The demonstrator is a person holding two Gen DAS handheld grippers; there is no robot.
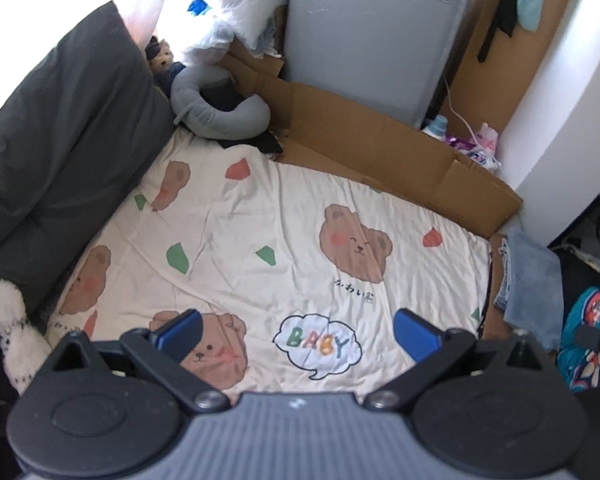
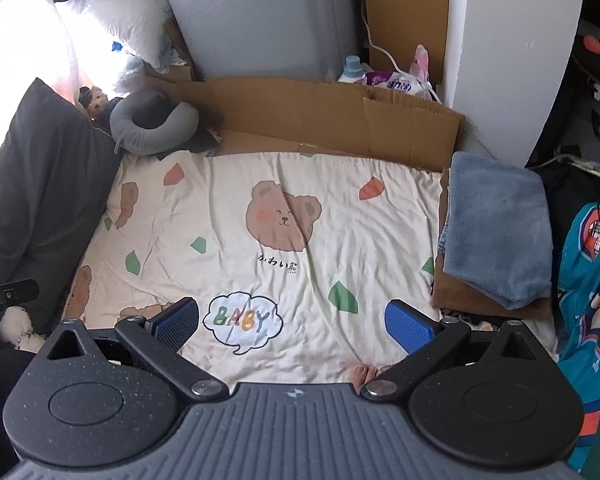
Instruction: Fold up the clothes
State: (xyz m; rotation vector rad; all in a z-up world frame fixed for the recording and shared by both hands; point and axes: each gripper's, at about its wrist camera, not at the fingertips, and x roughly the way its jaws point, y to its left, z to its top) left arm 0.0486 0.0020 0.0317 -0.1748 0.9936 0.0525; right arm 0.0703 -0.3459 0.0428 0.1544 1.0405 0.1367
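A folded blue-grey fleece garment [image 2: 498, 230] lies on a brown folded piece [image 2: 472, 300] at the right edge of the bed; the left wrist view shows the same blue-grey garment [image 1: 534, 280] at its right side. A cream sheet with bear prints [image 2: 260, 216] [image 1: 260, 232] covers the bed. My right gripper [image 2: 292, 326] hovers open over the sheet near the "BABY" print, nothing between its blue pads. My left gripper [image 1: 298, 332] is open too, held above the sheet's near part, holding nothing.
A dark grey cushion [image 1: 60, 152] lines the left side, a grey neck pillow [image 2: 152, 122] and a small teddy [image 2: 94, 98] sit at the far left corner. Flattened cardboard [image 2: 320, 112] edges the far side. A teal patterned fabric [image 2: 588, 280] hangs at right. Toes [image 2: 366, 374] show by the near edge.
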